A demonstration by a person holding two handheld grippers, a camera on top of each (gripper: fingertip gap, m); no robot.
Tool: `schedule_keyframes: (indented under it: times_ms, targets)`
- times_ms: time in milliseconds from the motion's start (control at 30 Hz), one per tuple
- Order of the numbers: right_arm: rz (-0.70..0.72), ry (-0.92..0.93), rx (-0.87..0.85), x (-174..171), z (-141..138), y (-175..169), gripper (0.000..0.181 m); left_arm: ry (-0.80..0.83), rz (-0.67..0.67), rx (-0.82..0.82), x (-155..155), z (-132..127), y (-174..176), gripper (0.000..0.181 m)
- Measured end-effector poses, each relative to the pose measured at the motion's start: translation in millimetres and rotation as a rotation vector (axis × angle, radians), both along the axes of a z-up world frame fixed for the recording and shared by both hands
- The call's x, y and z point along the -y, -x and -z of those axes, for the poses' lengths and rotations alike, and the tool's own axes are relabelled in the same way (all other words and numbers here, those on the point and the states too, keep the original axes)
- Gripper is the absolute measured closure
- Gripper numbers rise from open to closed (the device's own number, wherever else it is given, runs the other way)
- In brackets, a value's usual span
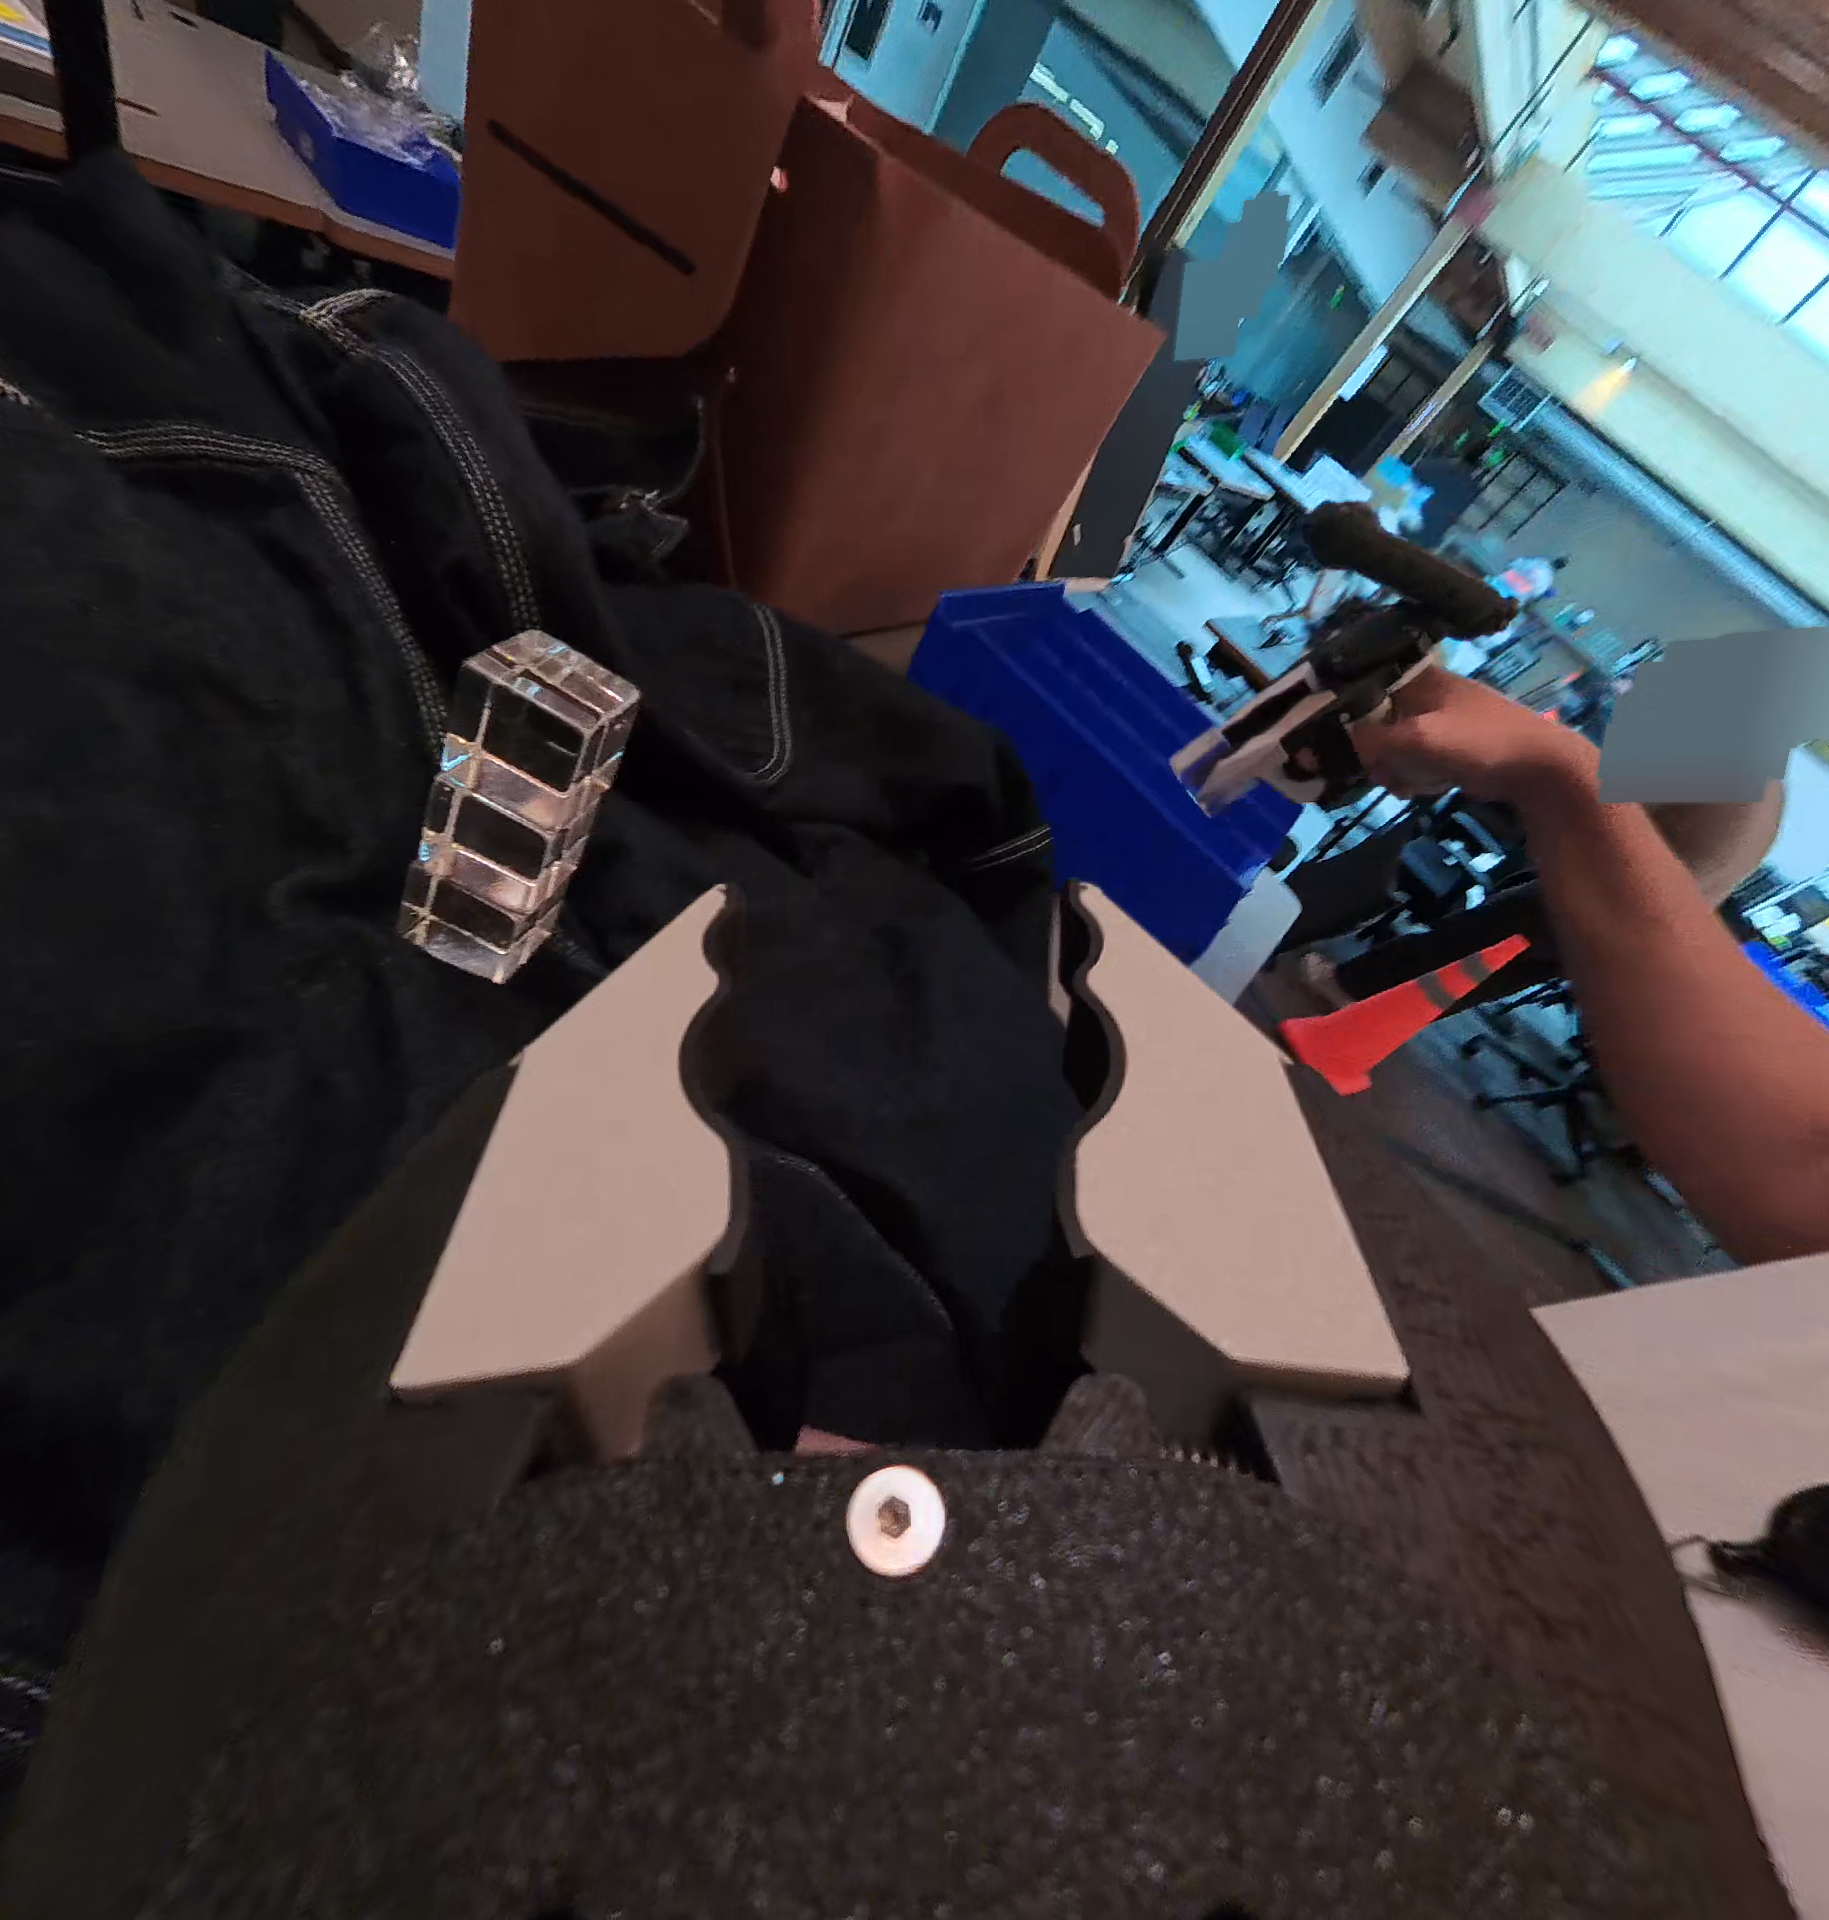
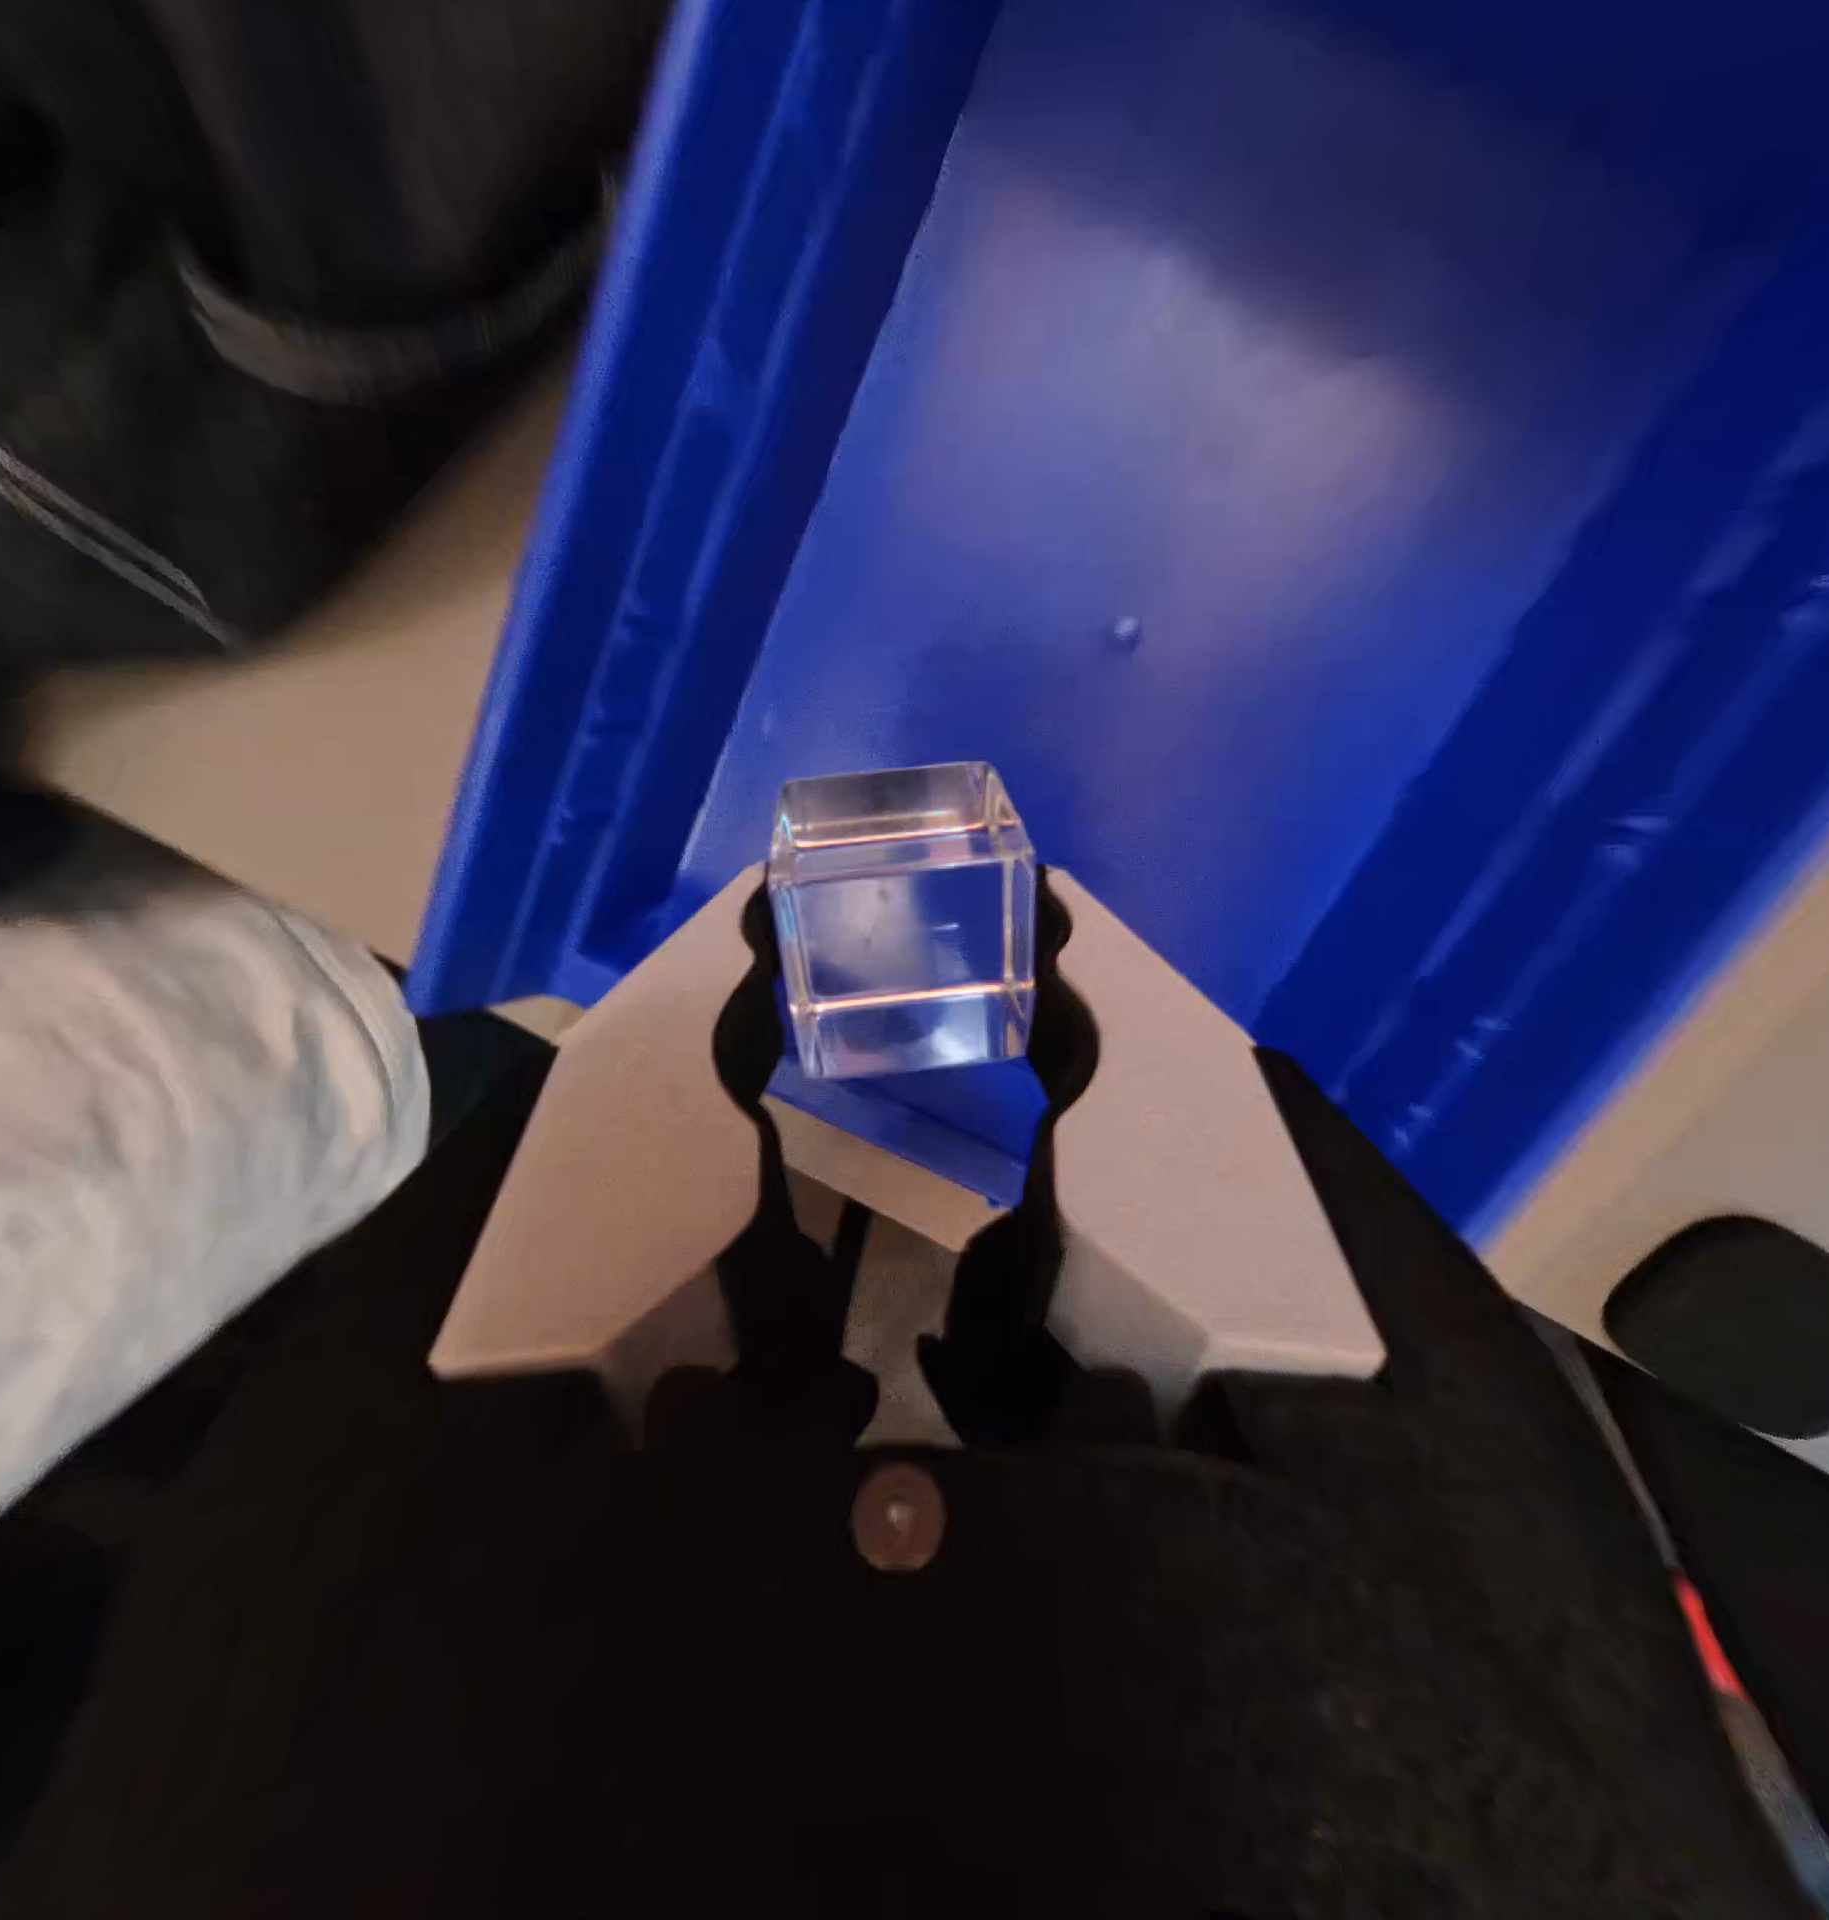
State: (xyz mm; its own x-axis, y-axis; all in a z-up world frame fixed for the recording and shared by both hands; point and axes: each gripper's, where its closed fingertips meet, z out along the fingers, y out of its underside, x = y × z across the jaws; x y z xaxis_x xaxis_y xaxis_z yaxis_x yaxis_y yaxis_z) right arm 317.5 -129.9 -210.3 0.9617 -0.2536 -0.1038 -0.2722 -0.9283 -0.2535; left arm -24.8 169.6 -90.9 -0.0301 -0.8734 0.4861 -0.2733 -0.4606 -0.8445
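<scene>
My left gripper point(image 1: 894, 914) is open and empty, hovering over a black denim garment point(image 1: 214, 644). A clear block made of several stacked cubes point(image 1: 520, 805) lies on the garment, up and to the left of the left fingers. My right gripper point(image 2: 902, 883) is shut on a single clear cube point(image 2: 905, 920) and holds it over the open blue plastic bin point(image 2: 1149, 468). In the left wrist view the right gripper point(image 1: 1216, 774) shows far off in a person's hand point(image 1: 1461, 743) above the same blue bin point(image 1: 1086, 748).
Brown paper bags point(image 1: 889, 395) stand behind the garment. A pale tabletop point(image 1: 1720, 1413) carries a small black object point(image 1: 1814, 1558) at the right. A white cloth or sleeve point(image 2: 141, 1143) and the black garment point(image 2: 214, 260) lie left of the bin. An orange cone point(image 1: 1398, 1013) is beyond.
</scene>
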Motion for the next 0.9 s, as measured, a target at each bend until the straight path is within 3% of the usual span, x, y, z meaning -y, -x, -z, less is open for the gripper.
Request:
schedule_keyframes:
  times_ms: [100,233,333,500,600,733,900]
  targets:
    - [-0.119,0.113,-0.037,3,41,21,0.136,-0.089,-0.017,-0.031,-6,2,-7,0.119]
    - [-0.167,0.184,-0.042,0,72,36,0.136,-0.194,-0.039,-0.088,-15,9,-17,0.119]
    - [-0.172,0.19,-0.073,-5,85,48,0.135,-0.277,-0.029,-0.159,-21,23,-27,0.119]
    - [-0.142,0.135,-0.058,-11,79,46,0.132,-0.357,-0.007,-0.229,-37,35,-53,0.117]
    - [-0.024,-0.03,-0.045,-16,49,35,0.113,-0.432,0.008,-0.279,-53,43,-73,0.104]
    - [0.156,-0.384,0.056,-29,-25,29,0.112,-0.499,0.042,-0.348,-69,58,-98,0.094]
    - [0.178,-0.865,0.18,-70,-107,80,0.117,-0.503,0.106,-0.408,-73,77,-116,0.094]
